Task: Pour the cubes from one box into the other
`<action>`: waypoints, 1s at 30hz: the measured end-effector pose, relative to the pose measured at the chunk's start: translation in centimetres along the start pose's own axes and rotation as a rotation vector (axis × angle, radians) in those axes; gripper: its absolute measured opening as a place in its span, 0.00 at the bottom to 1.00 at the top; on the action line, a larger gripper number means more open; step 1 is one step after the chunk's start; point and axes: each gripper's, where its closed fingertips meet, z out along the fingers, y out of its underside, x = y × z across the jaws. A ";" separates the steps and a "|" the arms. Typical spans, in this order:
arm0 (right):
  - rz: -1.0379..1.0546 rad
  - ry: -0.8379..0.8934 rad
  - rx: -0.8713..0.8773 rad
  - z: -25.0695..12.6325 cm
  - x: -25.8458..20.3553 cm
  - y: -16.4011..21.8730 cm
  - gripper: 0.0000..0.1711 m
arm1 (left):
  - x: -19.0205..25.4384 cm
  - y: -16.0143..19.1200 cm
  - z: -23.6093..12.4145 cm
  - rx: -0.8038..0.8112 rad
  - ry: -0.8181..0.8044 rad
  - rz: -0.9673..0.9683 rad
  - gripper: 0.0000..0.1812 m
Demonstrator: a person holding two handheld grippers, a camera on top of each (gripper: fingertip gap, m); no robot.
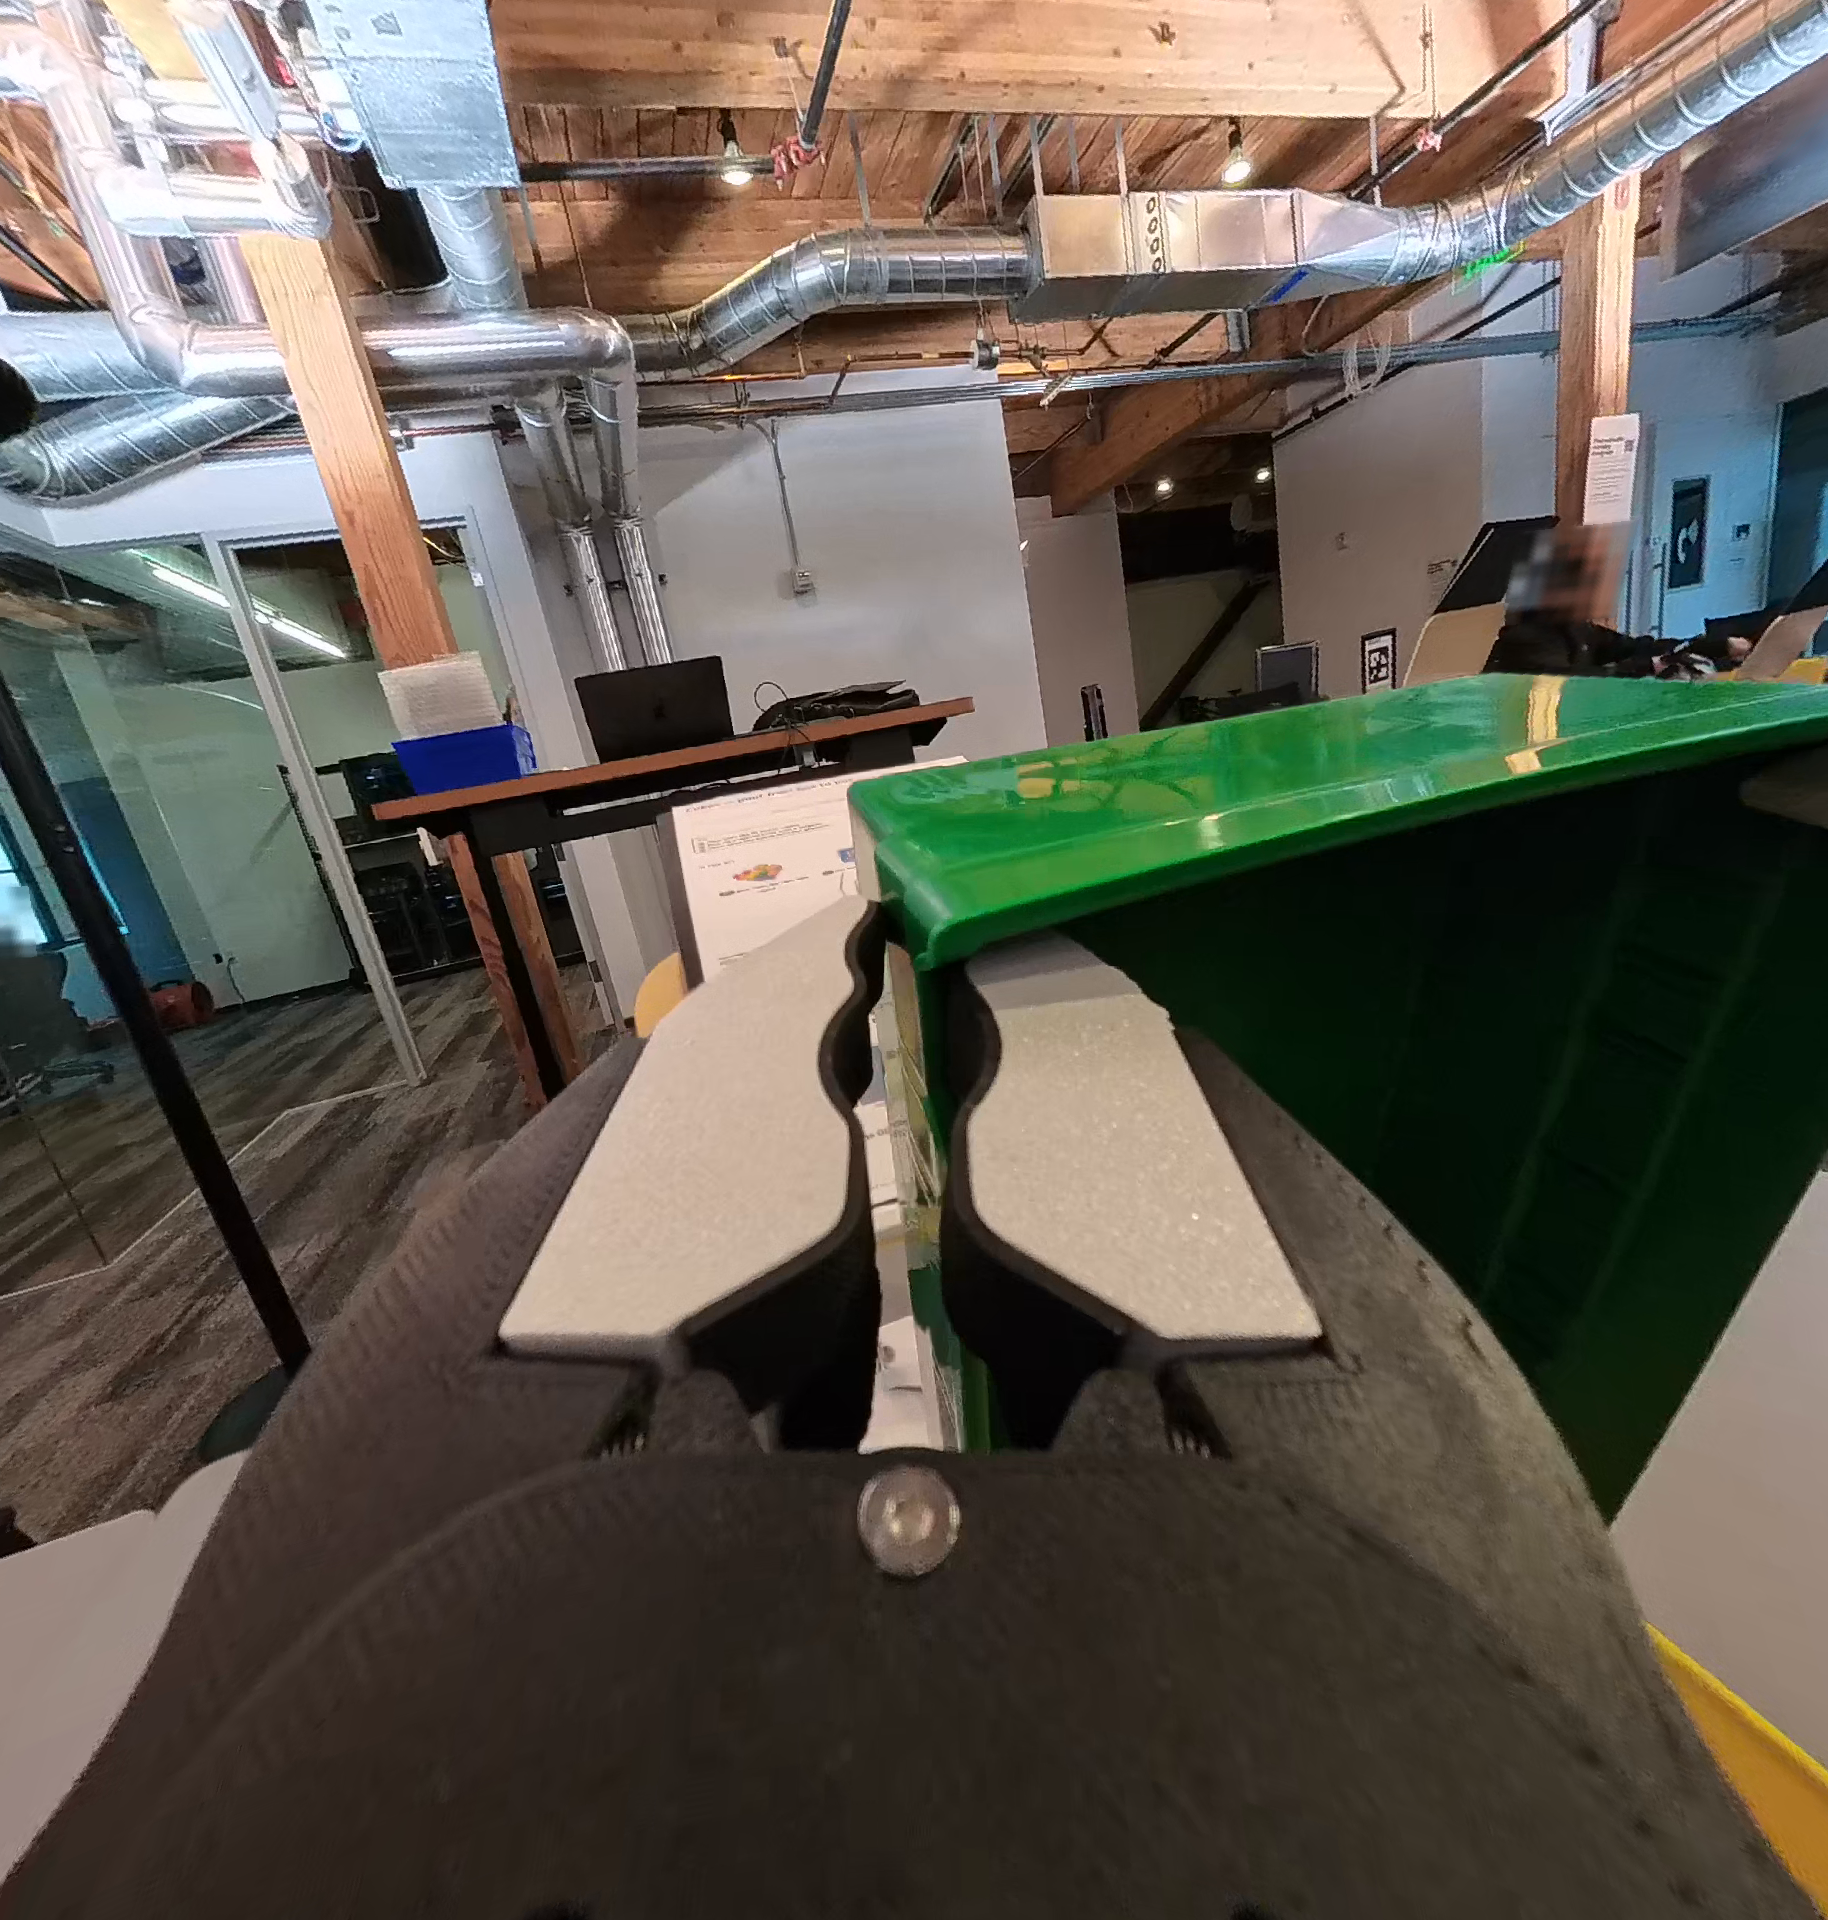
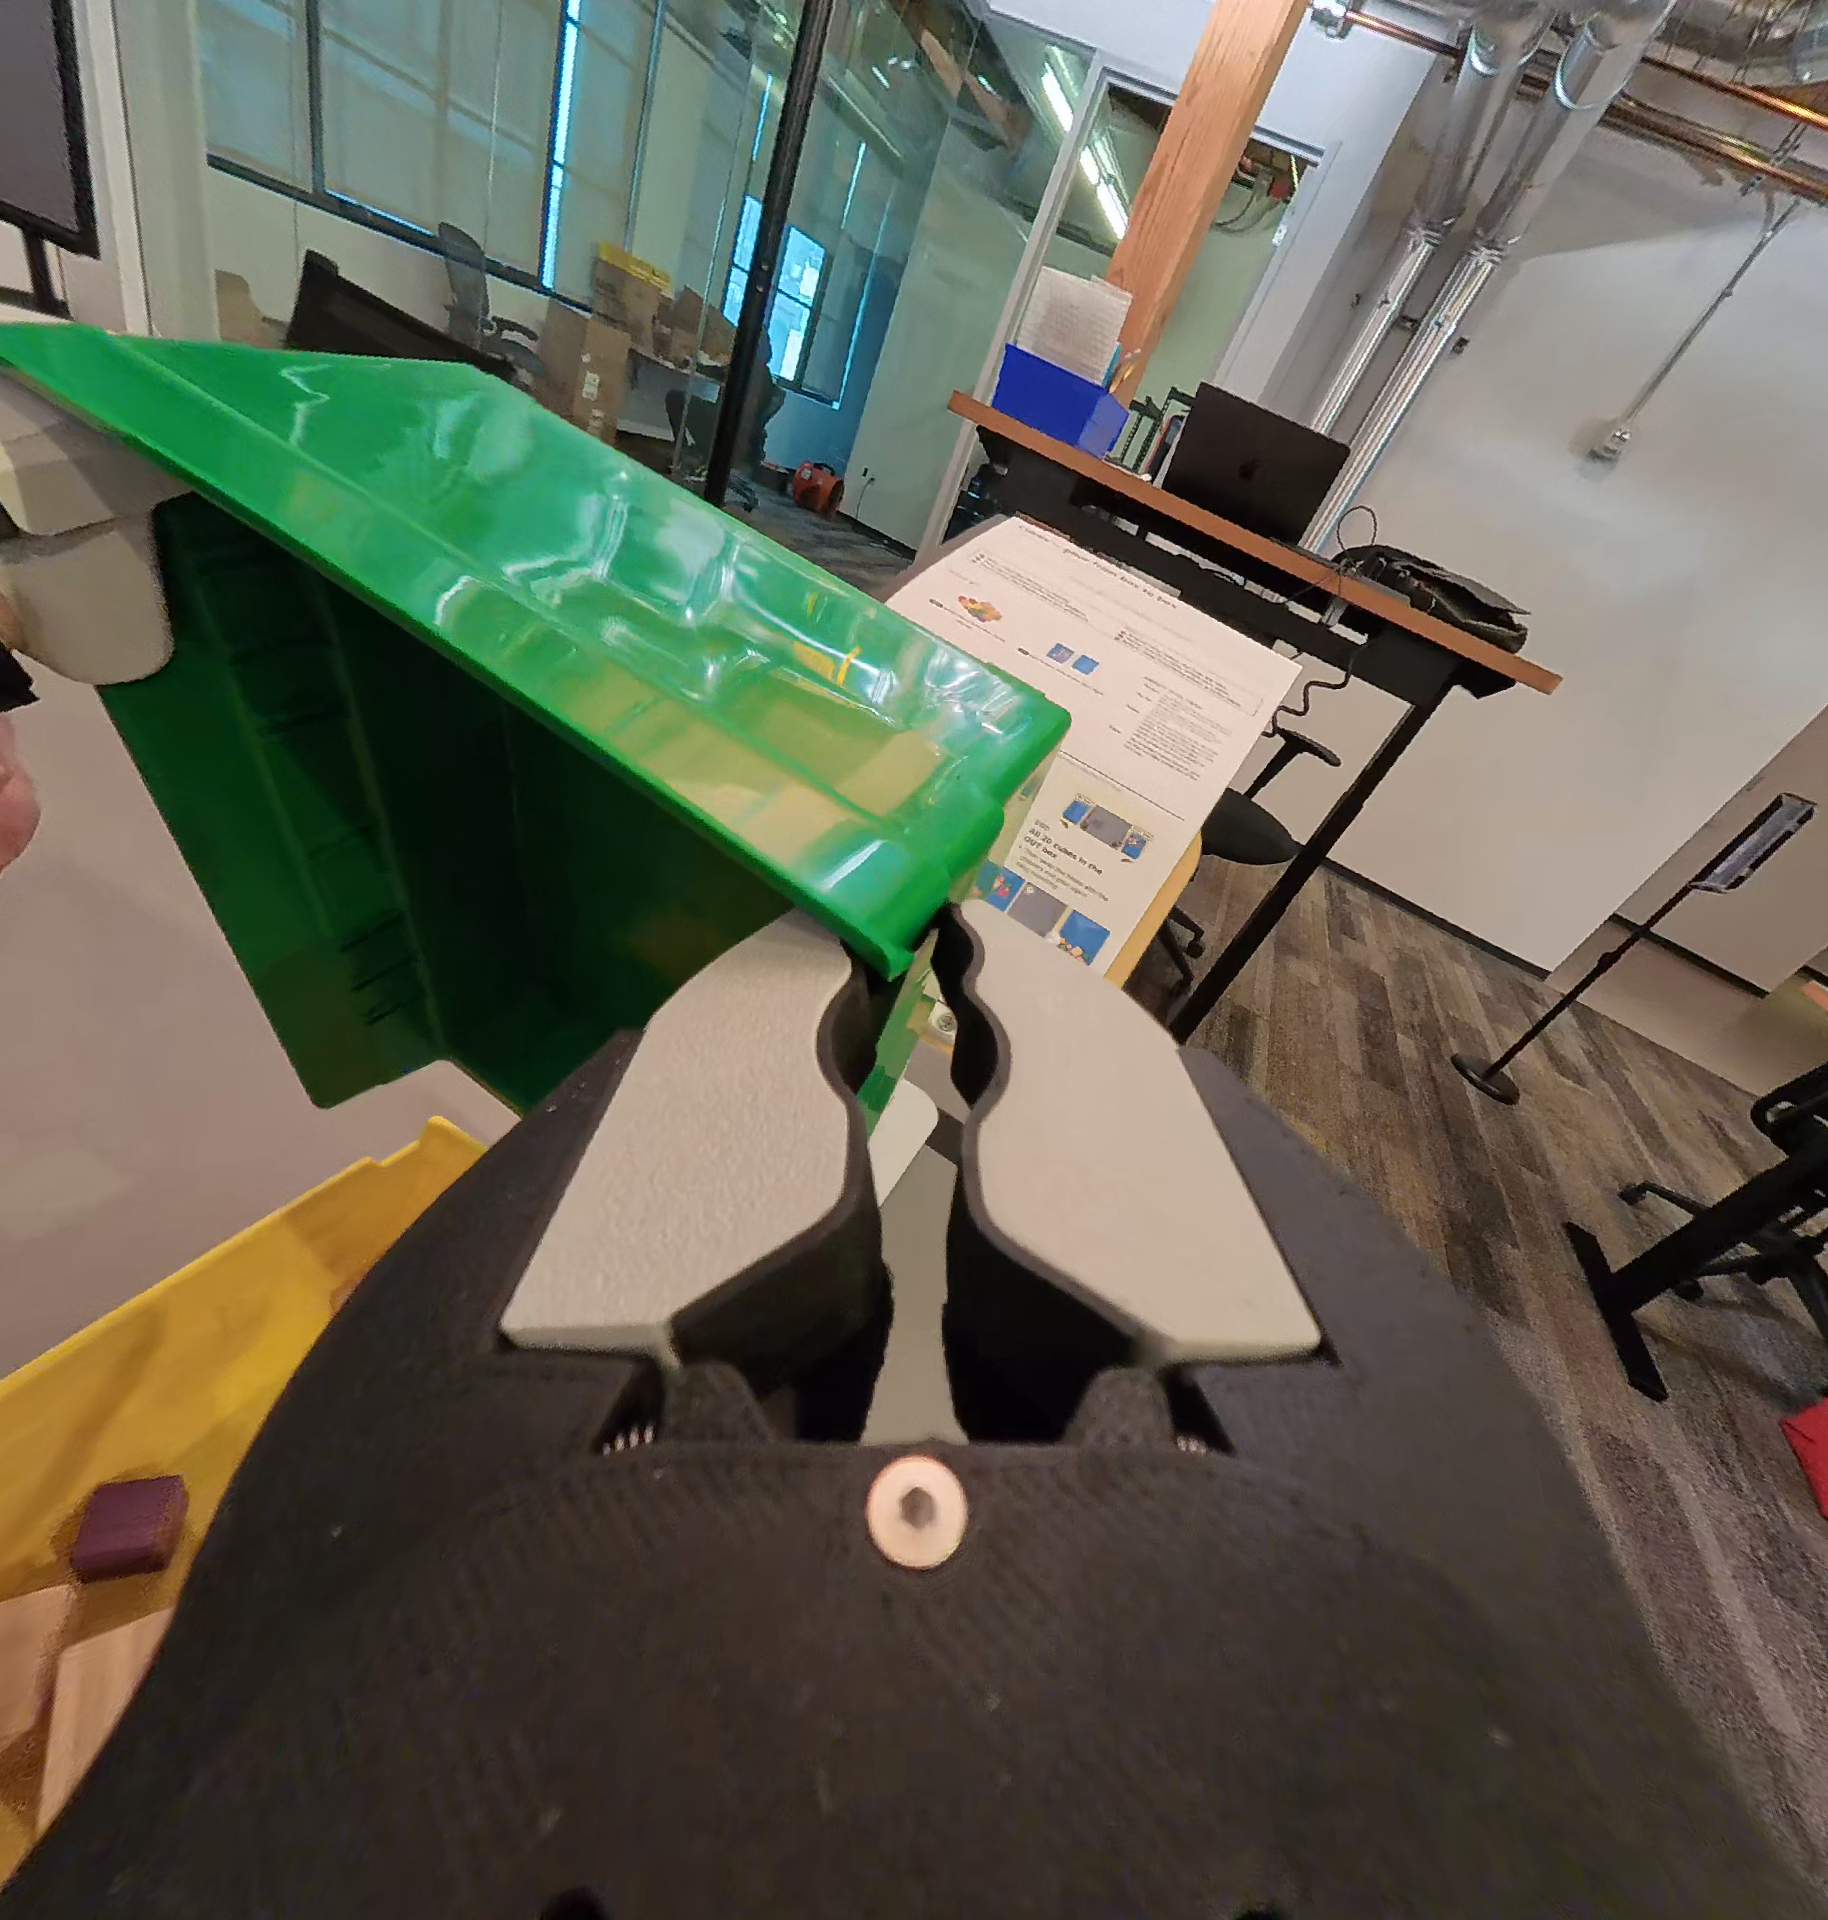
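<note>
Green glossy plastic forms the bin [image 1: 1409, 790], lifted and tipped over above a yellow bin [image 2: 162, 1351] on the white desk [image 2: 110, 1039]. Left claw [image 1: 905, 997] and right claw [image 2: 915, 997] each sit clamped on a side wall just under the rolled rim. Rigid, light and slick, it likely handles best gripped at that rim. A purple cube [image 2: 129, 1525] lies in the yellow bin; blur near it hides any others.
</note>
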 end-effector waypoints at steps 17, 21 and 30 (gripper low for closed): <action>0.021 -0.299 -0.081 5.1 -10.0 -5.2 0.05 | -11.4 -5.6 -3.8 -0.236 -0.103 0.182 0.03; 0.040 -0.423 -0.166 7.3 -14.4 -4.8 0.05 | -15.2 -3.8 -6.4 -0.347 -0.179 0.209 0.03; 0.130 -0.699 -0.530 12.4 -24.1 3.2 0.06 | -21.4 8.8 -10.6 -0.716 -0.177 0.098 0.03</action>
